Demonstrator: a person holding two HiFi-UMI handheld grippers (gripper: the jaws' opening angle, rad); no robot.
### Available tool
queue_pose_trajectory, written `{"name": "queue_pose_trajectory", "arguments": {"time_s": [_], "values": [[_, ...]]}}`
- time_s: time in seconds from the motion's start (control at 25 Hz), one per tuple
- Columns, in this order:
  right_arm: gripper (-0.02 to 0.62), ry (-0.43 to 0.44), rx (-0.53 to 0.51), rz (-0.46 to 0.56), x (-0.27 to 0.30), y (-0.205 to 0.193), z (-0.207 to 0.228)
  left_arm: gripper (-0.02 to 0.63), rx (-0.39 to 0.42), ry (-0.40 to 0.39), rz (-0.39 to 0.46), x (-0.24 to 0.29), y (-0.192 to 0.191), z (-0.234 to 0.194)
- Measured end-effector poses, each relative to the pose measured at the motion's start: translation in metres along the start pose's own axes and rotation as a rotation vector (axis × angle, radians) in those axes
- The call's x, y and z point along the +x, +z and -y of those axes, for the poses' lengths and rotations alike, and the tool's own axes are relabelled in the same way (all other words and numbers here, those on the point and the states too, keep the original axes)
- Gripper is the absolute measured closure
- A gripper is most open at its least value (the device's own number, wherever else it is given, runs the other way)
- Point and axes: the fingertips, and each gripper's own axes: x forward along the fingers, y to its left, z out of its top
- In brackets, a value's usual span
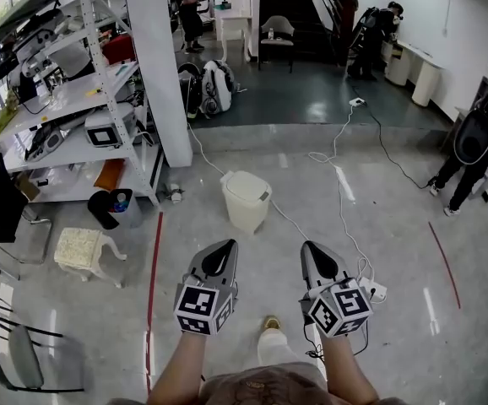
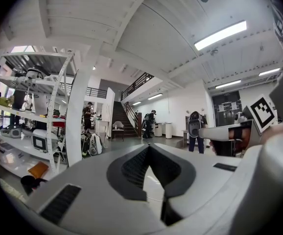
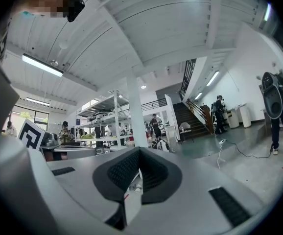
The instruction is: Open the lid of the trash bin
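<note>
A white trash bin (image 1: 246, 199) stands on the grey floor ahead of me in the head view, its lid down. Both grippers are held close to my body, well short of the bin and pointing toward it. My left gripper (image 1: 230, 245) has its jaws together at the tips with nothing between them, and its own view shows the same (image 2: 149, 148). My right gripper (image 1: 307, 246) is likewise shut and empty (image 3: 139, 151). I cannot make out the bin in either gripper view.
A white pillar (image 1: 158, 66) and a metal shelving rack (image 1: 67, 116) stand at the left. Below them are a black bucket (image 1: 113, 207) and a small white stool (image 1: 79, 247). A cable (image 1: 345, 218) runs past the bin to a power strip (image 1: 375, 291). People stand far off.
</note>
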Motion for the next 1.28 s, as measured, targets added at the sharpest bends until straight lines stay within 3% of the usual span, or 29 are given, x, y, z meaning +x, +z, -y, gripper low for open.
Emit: {"name": "queue_pose_trajectory", "arguments": {"time_s": [0.76, 1.28], "values": [[0.566, 0.083, -0.002, -0.005, 0.13, 0.03, 0.116, 0.6, -0.004, 0.095, 0.005, 0.156, 0.024, -0.047], [0.566, 0.113, 0.013, -0.031, 0.181, 0.024, 0.164, 0.6, -0.011, 0.132, -0.016, 0.213, 0.017, -0.066]]}}
